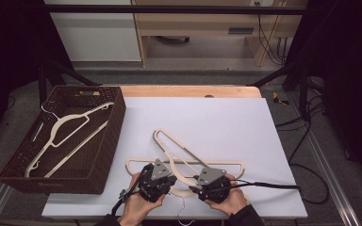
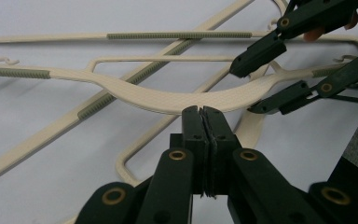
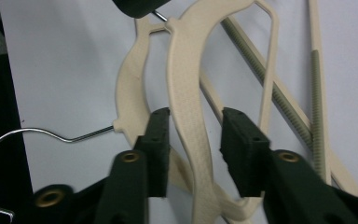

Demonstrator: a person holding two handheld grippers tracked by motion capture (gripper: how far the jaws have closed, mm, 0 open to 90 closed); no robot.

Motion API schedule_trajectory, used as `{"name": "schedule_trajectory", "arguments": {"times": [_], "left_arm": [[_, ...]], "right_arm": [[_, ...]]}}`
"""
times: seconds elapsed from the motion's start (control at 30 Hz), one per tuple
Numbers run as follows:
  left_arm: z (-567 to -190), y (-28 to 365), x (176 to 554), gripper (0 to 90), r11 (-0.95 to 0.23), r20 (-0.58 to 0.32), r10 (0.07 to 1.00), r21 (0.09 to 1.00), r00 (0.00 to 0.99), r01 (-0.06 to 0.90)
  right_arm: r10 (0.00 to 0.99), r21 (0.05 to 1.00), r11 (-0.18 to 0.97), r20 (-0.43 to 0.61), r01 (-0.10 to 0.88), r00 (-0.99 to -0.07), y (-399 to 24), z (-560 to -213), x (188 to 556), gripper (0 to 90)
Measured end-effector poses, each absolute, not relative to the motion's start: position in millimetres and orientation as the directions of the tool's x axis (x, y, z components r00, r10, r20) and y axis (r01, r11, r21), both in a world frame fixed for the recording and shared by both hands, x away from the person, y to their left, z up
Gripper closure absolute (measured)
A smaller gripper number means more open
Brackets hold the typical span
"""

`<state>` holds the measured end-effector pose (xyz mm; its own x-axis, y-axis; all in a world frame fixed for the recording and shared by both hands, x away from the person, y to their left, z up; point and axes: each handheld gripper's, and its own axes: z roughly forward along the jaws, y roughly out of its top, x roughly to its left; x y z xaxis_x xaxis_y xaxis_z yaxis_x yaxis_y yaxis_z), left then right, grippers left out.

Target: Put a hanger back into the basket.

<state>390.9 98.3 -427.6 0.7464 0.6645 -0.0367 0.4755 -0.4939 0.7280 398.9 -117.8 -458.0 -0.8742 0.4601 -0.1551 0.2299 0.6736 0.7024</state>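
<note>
Two cream hangers lie crossed on the white counter point(image 1: 245, 122), near the person's edge. The left gripper point(image 1: 156, 181) has its jaws pressed together at the curved neck of the upper hanger point(image 2: 168, 99), seemingly pinching its edge. The right gripper point(image 1: 212, 184) straddles that hanger's arm with its jaws apart, pads not touching. A third hanger point(image 1: 68, 134) rests in the wicker basket point(image 1: 115, 127) at left.

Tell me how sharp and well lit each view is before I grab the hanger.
High view: the white board is evenly lit, the room around it dark, and the image is soft. Left gripper view: the top hanger is crisp with no glare, though the near jaws blur. Right gripper view: the hanger between the right gripper jaws is sharp, and the jaws' near ends are blurred.
</note>
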Motion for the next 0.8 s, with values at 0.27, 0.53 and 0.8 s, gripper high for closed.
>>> {"name": "schedule_trajectory", "arguments": {"times": [0.27,0.53,0.8], "left_arm": [[-420,110,396,68.3,-0.408,-0.11,0.6,0.809,0.792,0.422],[-391,139,400,39.8,-0.25,-0.145,0.511,0.918,0.847,0.308],[-381,169,404,30.3,-0.177,-0.134,0.521,0.949,0.843,0.261]], "right_arm": [[0.419,0.691,0.7,-0.191,0.182,-0.887,-117,-457,398,75.3],[0.429,0.701,0.69,-0.194,0.181,-0.882,-124,-448,398,77.1],[0.474,0.715,0.672,-0.215,0.193,-0.854,-134,-433,400,79.6]]}}
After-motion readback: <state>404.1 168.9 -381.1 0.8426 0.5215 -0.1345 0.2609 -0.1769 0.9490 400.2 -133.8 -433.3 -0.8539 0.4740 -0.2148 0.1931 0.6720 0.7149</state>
